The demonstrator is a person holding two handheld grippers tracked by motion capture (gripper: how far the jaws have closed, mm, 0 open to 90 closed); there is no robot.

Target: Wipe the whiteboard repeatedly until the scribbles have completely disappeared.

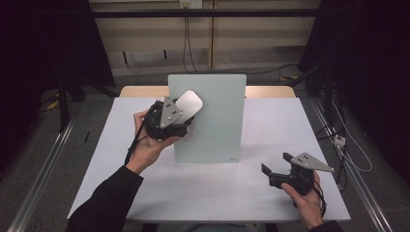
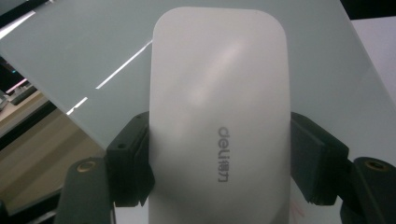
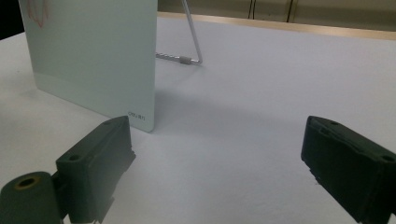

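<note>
Over white tabletop [image 1: 203, 193], my left gripper [image 1: 186, 113] is pinching a white rounded plastic eraser [image 1: 189, 102] against the propped pale-green glass board [image 1: 220, 121], risking toppling it, while my right gripper [image 1: 276, 166] is idling, jaws spread.

Lab: black curtains [image 1: 43, 43], metal frame rails [image 1: 38, 169], loose cables [image 1: 186, 43].

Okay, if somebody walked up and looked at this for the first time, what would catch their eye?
Probably the white eraser, clamped between the left gripper's jaws and held against the pale glass board standing mid-table. Next, the right gripper, jaws wide open, low over the white table at the near right.
</note>
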